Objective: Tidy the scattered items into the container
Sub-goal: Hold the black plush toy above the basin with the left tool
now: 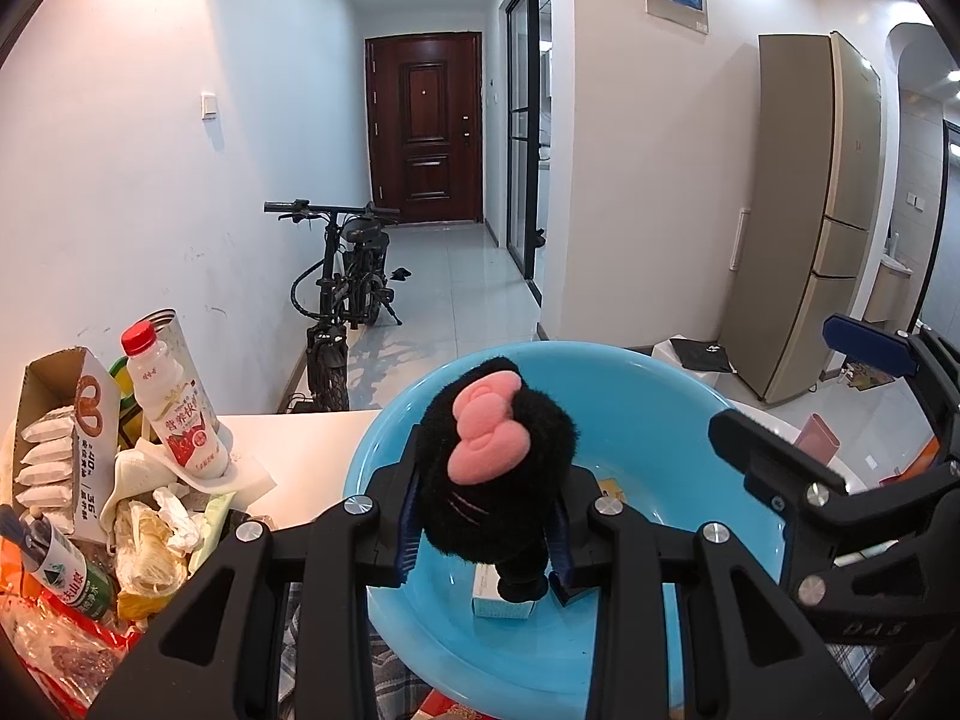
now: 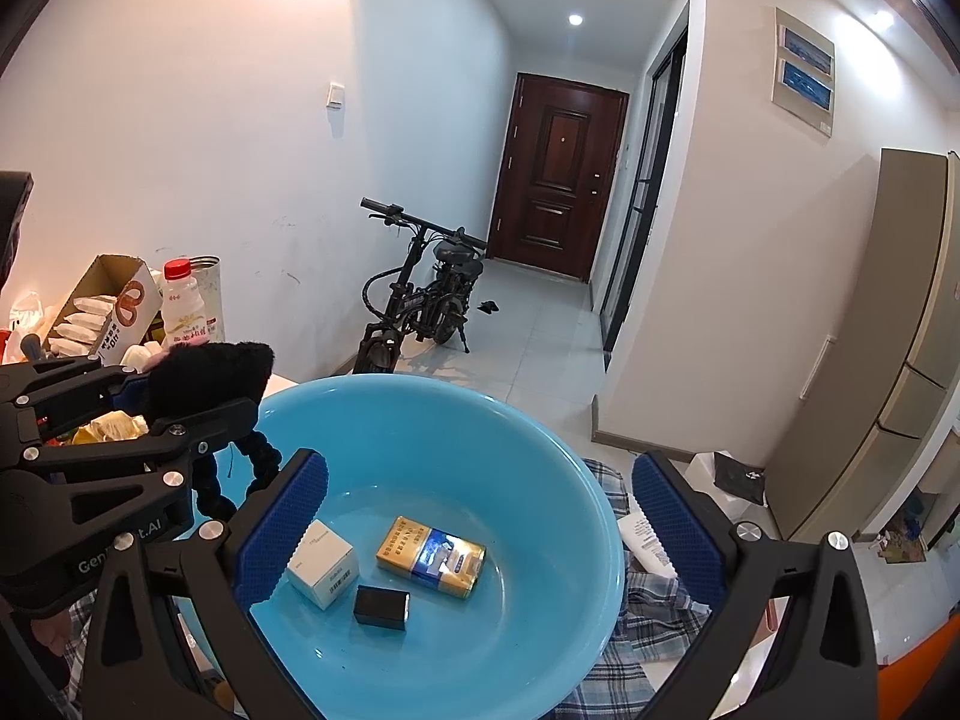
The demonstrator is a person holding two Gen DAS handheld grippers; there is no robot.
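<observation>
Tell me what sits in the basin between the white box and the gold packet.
Right wrist view: a small black box lies nearer the camera, below the gap between white box and gold packet.

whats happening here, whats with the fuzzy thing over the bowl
A person with a gripper in each hand is tidying loose items into a blue basin. The left gripper is shut on a black plush toy with a pink bow, held above the basin. The right gripper is open and holds nothing. A white box, a gold pack and a small black box already lie inside.
</observation>
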